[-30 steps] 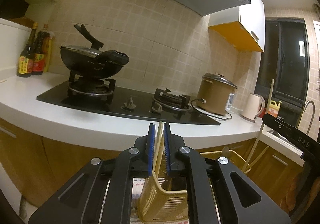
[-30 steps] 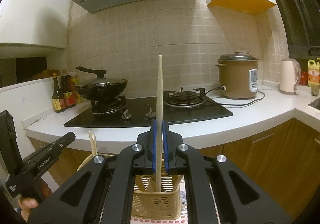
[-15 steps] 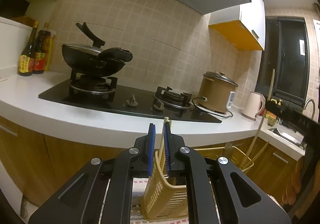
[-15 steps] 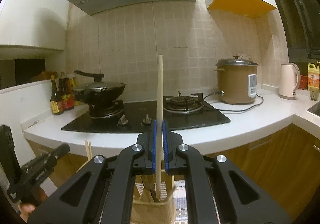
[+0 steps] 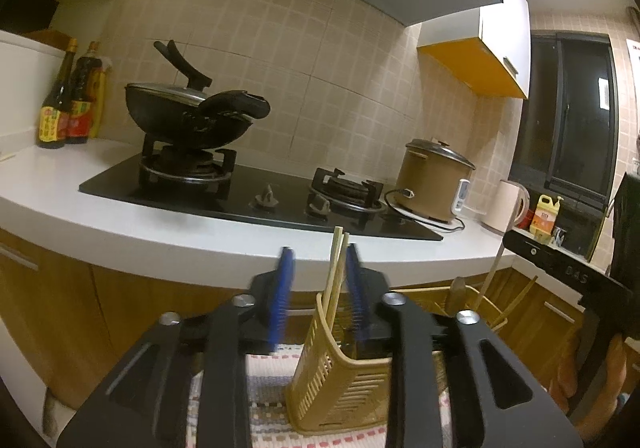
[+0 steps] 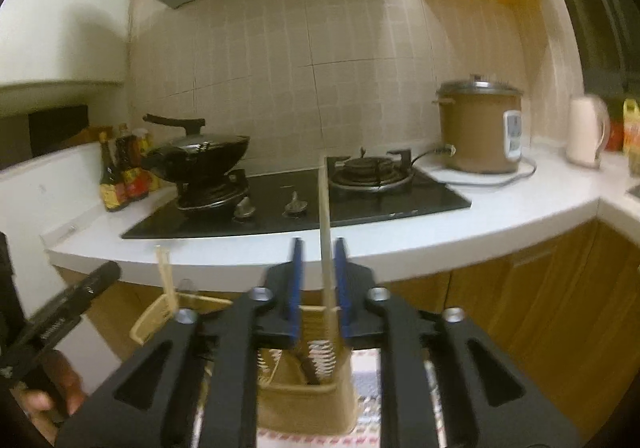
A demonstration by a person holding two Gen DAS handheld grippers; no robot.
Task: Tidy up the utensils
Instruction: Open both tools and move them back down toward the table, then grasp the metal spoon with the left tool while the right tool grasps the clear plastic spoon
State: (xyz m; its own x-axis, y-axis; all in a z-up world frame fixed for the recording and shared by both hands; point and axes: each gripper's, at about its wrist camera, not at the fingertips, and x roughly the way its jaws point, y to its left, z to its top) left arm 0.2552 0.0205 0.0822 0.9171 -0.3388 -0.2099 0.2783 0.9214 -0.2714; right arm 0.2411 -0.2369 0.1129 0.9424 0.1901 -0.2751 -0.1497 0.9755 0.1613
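A pair of wooden chopsticks [image 5: 335, 272] stands in a yellow slotted utensil basket [image 5: 332, 388]. My left gripper [image 5: 319, 254] is around them and its jaws are opening; the sticks lean close to the right blue pad and the left pad is well clear. In the right wrist view a long pale wooden handle [image 6: 324, 224] rises out of the same basket [image 6: 308, 404]. My right gripper [image 6: 318, 246] has its jaws opening around that handle, with a thin gap on each side. The chopsticks [image 6: 166, 278] show at the left there, beside the left gripper's body [image 6: 60, 312].
The basket sits on a striped cloth [image 5: 264, 380] below the white counter edge [image 5: 200, 248]. On the counter are a black wok [image 5: 188, 119] on the gas hob, a brown rice cooker [image 5: 434, 179], a kettle [image 5: 506, 207] and sauce bottles [image 5: 68, 99]. A hand [image 6: 44, 396] holds the left gripper.
Both grippers' jaws have parted from shut; the chopsticks and the long handle now stand loose in the basket. The long handle has sunk lower in the right wrist view.
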